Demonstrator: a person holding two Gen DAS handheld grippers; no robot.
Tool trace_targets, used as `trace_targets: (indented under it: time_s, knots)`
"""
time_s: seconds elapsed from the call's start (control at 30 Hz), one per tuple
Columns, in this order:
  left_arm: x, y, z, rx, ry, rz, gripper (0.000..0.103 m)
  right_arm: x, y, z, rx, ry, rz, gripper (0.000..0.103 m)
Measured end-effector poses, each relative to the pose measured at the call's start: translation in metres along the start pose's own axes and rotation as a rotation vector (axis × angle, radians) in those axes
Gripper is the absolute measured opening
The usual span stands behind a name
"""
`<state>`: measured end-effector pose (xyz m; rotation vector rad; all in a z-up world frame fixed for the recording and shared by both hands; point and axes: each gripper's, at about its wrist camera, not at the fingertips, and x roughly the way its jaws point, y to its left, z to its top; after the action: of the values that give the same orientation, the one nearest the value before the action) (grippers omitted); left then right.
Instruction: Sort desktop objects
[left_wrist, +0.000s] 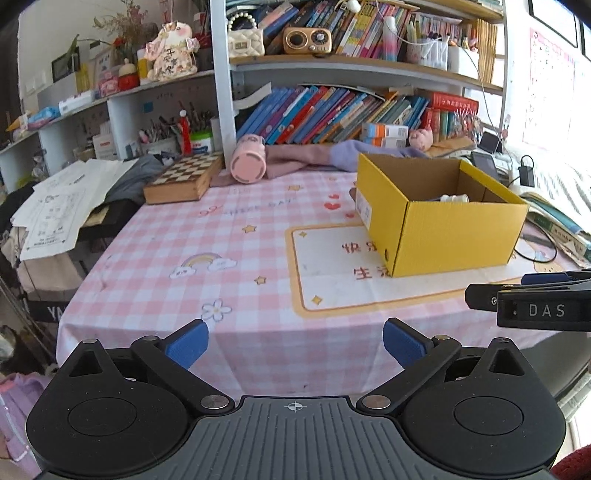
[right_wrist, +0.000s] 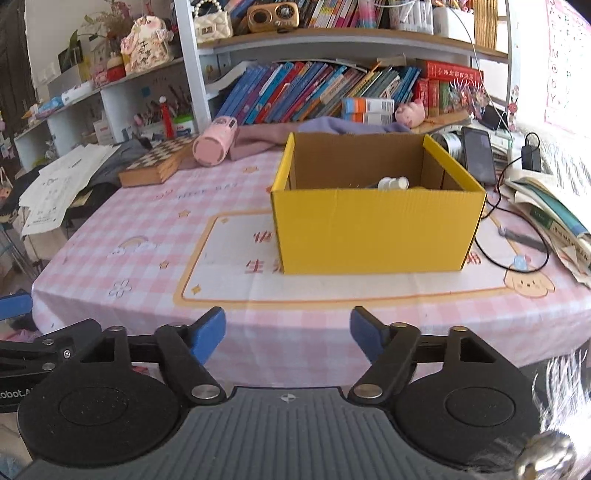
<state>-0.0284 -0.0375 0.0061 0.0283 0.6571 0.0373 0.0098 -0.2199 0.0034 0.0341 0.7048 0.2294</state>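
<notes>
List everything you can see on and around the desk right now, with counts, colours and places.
box: 1, yellow cardboard, open top, on the mat mid-table
bottle: 1, white, only its top shows inside the box
tablecloth: 1, pink and white check, covers the table
mat: 1, white with orange border, under the box
cup: 1, pink, lying on its side at the back
chessboard: 1, brown wooden case, back left
cloth: 1, pink and purple, bunched behind the box
phone: 1, black, right of the box
cable: 1, black, looped at the right
books: many, mixed colours, on the shelf
papers: a stack, white, left edge
left gripper: open, holds nothing
right gripper: open, holds nothing
</notes>
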Motion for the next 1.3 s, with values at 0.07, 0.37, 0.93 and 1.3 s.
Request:
trace_targets:
  time_s: [0.07, 0.37, 0.93, 1.3]
  knots:
    - [-0.002, 0.0, -0.002, 0.003, 0.007, 0.0, 0.103, -0.003, 0.003, -0.003, -0.004, 0.007, -0.002, 0.084]
    - [-0.003, 0.004, -0.006, -0.009, 0.037, -0.011, 0.103, -0.002, 0.005, -0.009, -0.011, 0.054, -0.038, 0.098]
    - [0.003, 0.004, -0.008, -0.008, 0.07, -0.053, 0.103, 0.0, 0.007, -0.012, -0.018, 0.083, -0.054, 0.1]
    - [0.004, 0.004, -0.008, -0.012, 0.081, -0.049, 0.103, 0.0, 0.005, -0.012, -0.018, 0.081, -0.057, 0.101]
